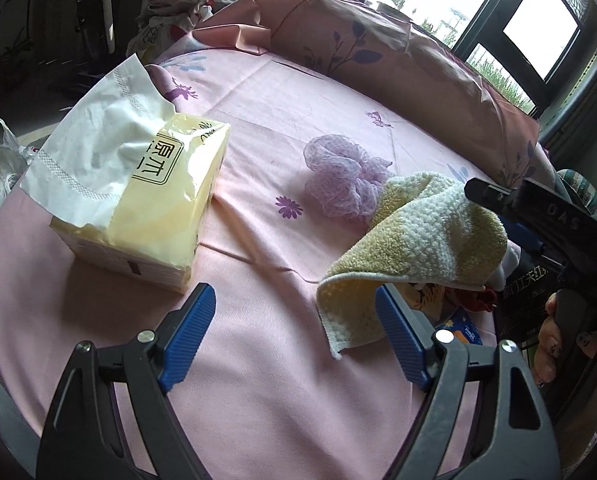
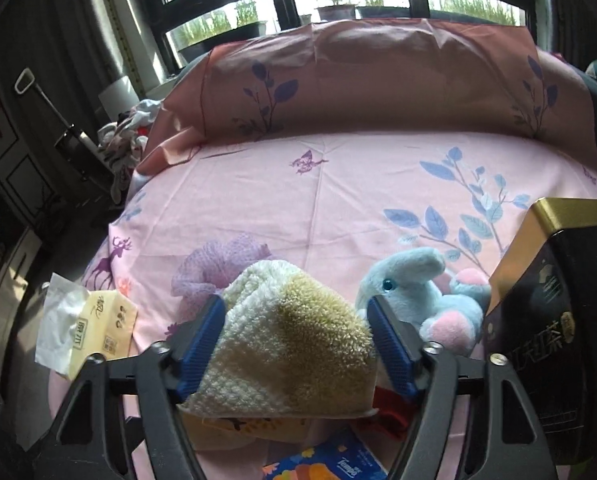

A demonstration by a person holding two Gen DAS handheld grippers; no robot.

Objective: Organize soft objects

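Note:
A yellow-and-white terry towel [image 2: 294, 348] fills the gap of my right gripper [image 2: 296, 308], whose blue pads press on both its sides. In the left wrist view the towel [image 1: 426, 236] drapes from that gripper's black body [image 1: 558, 232], one corner hanging onto the pink bedsheet [image 1: 258, 360]. My left gripper [image 1: 294, 296] stands open over the bare sheet, holding nothing, its right finger just in front of the towel's hanging corner. A purple mesh bath pouf [image 1: 338, 176] lies behind the towel. A blue and pink plush animal [image 2: 430, 296] lies to the towel's right.
A yellow soft tissue pack [image 1: 150, 200] with a sheet pulled up lies on the left. A black and gold tea box [image 2: 546, 320] stands at the right edge. A small colourful tissue packet [image 2: 330, 460] and something red [image 2: 386, 412] lie under the towel. A pink pillow [image 2: 378, 80] lines the far side.

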